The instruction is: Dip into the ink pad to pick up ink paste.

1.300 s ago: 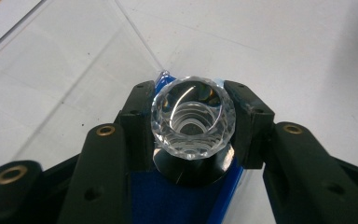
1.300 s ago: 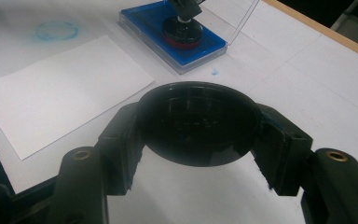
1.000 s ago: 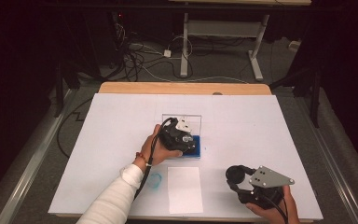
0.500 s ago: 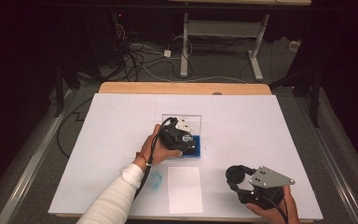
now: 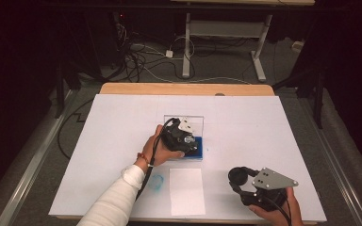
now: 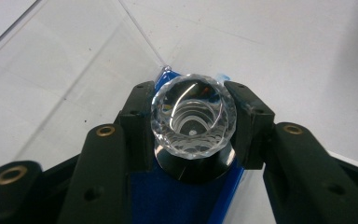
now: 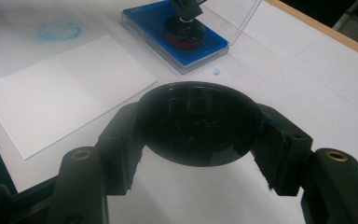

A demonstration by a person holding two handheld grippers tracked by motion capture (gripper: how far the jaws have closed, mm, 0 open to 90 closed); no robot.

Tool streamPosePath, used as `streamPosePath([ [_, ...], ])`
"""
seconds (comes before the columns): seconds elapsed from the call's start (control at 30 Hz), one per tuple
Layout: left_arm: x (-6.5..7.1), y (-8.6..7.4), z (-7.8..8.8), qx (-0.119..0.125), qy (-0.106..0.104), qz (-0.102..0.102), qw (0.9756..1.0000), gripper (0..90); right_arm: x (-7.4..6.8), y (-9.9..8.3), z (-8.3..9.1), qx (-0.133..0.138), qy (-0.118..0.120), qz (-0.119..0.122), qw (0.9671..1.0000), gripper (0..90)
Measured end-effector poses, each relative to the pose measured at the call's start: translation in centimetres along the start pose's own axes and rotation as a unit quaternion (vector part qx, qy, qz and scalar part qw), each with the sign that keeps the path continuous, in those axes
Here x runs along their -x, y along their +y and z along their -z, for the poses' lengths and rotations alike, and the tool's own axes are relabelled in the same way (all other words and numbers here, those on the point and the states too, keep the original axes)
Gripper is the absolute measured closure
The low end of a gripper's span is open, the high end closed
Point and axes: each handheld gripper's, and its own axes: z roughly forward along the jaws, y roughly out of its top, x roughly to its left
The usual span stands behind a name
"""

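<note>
Stamp with a faceted clear knob sits clamped between the left gripper's closed jaws, standing on a blue ink pad mid-table. Nearer the table's front edge, the right gripper is closed around a black round cap, beside a blank paper sheet.

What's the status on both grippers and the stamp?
Left gripper shut on crystal stamp knob, stamp down on blue ink pad. Right gripper shut on black cap. Paper sheet unobstructed.
</note>
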Motion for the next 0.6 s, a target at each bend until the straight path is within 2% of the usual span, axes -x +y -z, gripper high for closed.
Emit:
streamPosePath([
  [0.23, 0.1, 0.2, 0.1, -0.008, 0.003, -0.002, 1.0, 54.3, 0.0, 0.0, 0.1, 0.001, -0.001, 0.0, 1.0, 38.8],
  [0.43, 0.0, 0.2, 0.3, -0.006, 0.004, 0.004, 1.0, 54.3, 0.1, 0.0, 0.1, 0.002, -0.002, 0.0, 1.0, 38.7],
  [0.5, 0.1, 0.1, 0.5, 0.0, 0.002, 0.005, 1.0, 54.4, 0.1, 0.0, 0.1, 0.003, -0.003, -0.001, 1.0, 38.7],
  [0.57, 0.4, 0.2, 1.0, 0.004, 0.011, -0.005, 0.9999, 54.4, 0.2, 0.0, 0.2, 0.004, -0.004, -0.003, 1.0, 38.7],
  [0.6, 0.5, 0.2, 1.3, 0.011, 0.007, -0.005, 0.9999, 54.4, 0.2, 0.0, 0.2, 0.004, -0.004, -0.003, 1.0, 38.7],
])
